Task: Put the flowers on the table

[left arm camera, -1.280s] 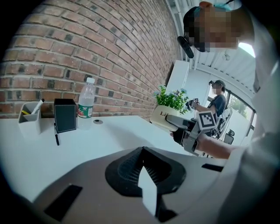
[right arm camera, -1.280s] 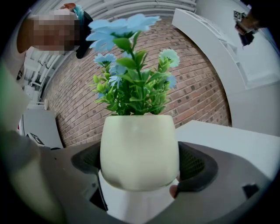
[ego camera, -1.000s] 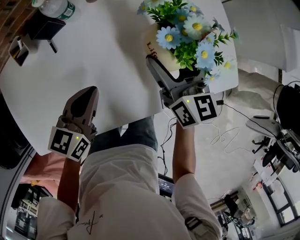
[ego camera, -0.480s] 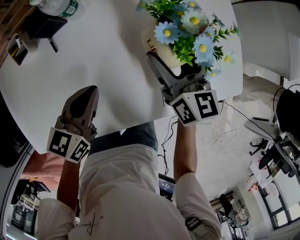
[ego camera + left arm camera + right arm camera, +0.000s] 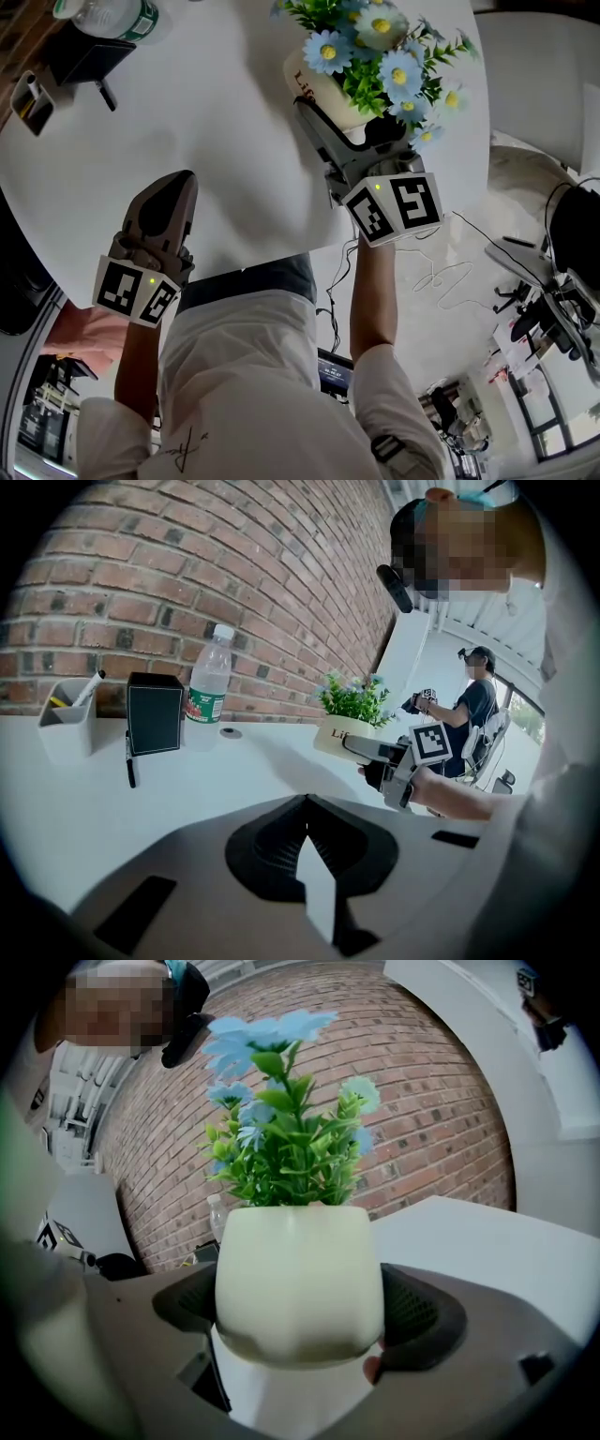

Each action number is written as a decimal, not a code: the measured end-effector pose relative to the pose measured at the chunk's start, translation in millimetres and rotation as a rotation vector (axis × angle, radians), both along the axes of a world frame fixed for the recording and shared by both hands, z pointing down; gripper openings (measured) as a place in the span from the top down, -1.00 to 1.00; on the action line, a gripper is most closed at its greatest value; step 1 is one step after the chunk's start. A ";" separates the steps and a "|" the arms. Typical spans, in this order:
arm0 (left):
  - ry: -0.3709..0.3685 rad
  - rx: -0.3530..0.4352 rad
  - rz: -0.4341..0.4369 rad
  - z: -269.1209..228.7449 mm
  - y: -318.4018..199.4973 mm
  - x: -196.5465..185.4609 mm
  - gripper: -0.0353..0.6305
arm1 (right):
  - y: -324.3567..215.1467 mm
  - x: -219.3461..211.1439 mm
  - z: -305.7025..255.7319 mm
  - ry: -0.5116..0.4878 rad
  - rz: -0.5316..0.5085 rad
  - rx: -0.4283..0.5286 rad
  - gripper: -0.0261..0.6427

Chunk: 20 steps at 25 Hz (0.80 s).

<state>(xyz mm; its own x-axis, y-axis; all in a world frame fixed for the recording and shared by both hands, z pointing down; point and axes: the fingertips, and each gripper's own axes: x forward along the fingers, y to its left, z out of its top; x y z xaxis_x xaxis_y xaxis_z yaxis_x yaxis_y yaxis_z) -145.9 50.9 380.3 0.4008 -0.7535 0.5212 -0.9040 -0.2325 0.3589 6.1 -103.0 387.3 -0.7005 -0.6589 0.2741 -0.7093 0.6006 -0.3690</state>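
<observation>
1. White table (image 5: 234,112): it fills the upper part of my head view.
2. Flowers (image 5: 384,56), blue and pale daisies with green leaves, upright in a cream pot (image 5: 323,89). The pot is over the table's right-hand part, close to the near edge. I cannot tell whether its base touches the top.
3. My right gripper (image 5: 347,131): its jaws are clamped on the pot, one on each side of it.
4. My left gripper (image 5: 176,187): its jaws are pressed together with nothing between them. It sits low over the table's near edge, well apart from the pot.
5. Water bottle (image 5: 208,682): upright by the brick wall.
6. Black box (image 5: 154,712): just beside the bottle.
7. Grey pen cup (image 5: 67,724): beside the box.
8. Black pen (image 5: 129,761): lying in front of the box.
</observation>
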 end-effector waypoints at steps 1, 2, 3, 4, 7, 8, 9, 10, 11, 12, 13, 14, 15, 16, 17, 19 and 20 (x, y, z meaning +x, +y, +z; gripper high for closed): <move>-0.001 -0.001 -0.001 1.0 -1.4 -1.0 0.88 | -1.3 -1.4 1.5 0.005 -0.004 -0.001 -0.59; -0.002 -0.002 -0.003 2.0 -2.8 -2.3 0.88 | -2.7 -2.9 3.0 0.011 -0.008 -0.003 -0.59; -0.001 -0.003 -0.005 2.8 -4.0 -3.6 0.88 | -4.3 -4.6 4.5 0.017 -0.011 -0.004 -0.59; -0.001 -0.004 -0.008 3.4 -5.2 -4.7 0.88 | -6.0 -6.1 6.0 0.024 -0.013 -0.005 -0.59; 0.002 -0.006 -0.015 4.1 -8.6 -7.3 0.88 | -11.6 -9.1 9.8 0.045 -0.010 -0.013 -0.59; 0.002 -0.007 -0.017 4.1 -9.7 -8.2 0.88 | -13.2 -9.6 11.1 0.050 -0.008 -0.017 -0.59; 0.002 -0.008 -0.019 4.1 -10.8 -9.0 0.88 | -14.3 -10.1 12.8 0.054 -0.007 -0.021 -0.59; 0.002 -0.009 -0.021 4.0 -11.5 -10.0 0.88 | -15.0 -10.8 14.9 0.061 -0.008 -0.024 -0.59; 0.001 -0.009 -0.023 3.9 -11.9 -11.2 0.88 | -15.4 -11.9 17.2 0.072 -0.010 -0.026 -0.59; 0.001 -0.009 -0.025 4.2 -12.0 -12.8 0.88 | -15.9 -13.2 19.3 0.087 -0.013 -0.025 -0.59; 0.002 -0.010 -0.027 4.7 -12.2 -14.5 0.88 | -16.5 -14.8 21.1 0.103 -0.014 -0.023 -0.59; 0.002 -0.011 -0.029 5.6 -12.4 -16.3 0.88 | -17.4 -16.2 22.6 0.118 -0.013 -0.020 -0.59; 0.002 -0.013 -0.029 6.5 -12.6 -17.6 0.88 | -18.2 -17.3 23.8 0.130 -0.012 -0.019 -0.59; 0.002 -0.015 -0.029 7.3 -12.7 -18.6 0.88 | -18.9 -18.2 25.0 0.139 -0.012 -0.018 -0.59; 0.003 -0.017 -0.030 8.0 -12.9 -19.3 0.88 | -19.6 -18.9 26.0 0.146 -0.011 -0.018 -0.59; 0.006 -0.019 -0.031 8.6 -13.8 -20.0 0.88 | -21.0 -19.5 28.1 0.157 -0.009 -0.019 -0.59; 0.006 -0.020 -0.031 9.0 -14.3 -20.3 0.88 | -21.8 -19.6 29.1 0.162 -0.008 -0.019 -0.59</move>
<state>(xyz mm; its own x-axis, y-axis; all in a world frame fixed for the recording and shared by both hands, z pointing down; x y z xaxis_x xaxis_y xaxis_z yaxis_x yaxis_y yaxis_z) -166.2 36.6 389.3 0.3802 -0.7549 0.5343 -0.9085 -0.1967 0.3686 -13.5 -124.7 416.4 -0.6512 -0.6469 0.3969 -0.7558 0.6004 -0.2615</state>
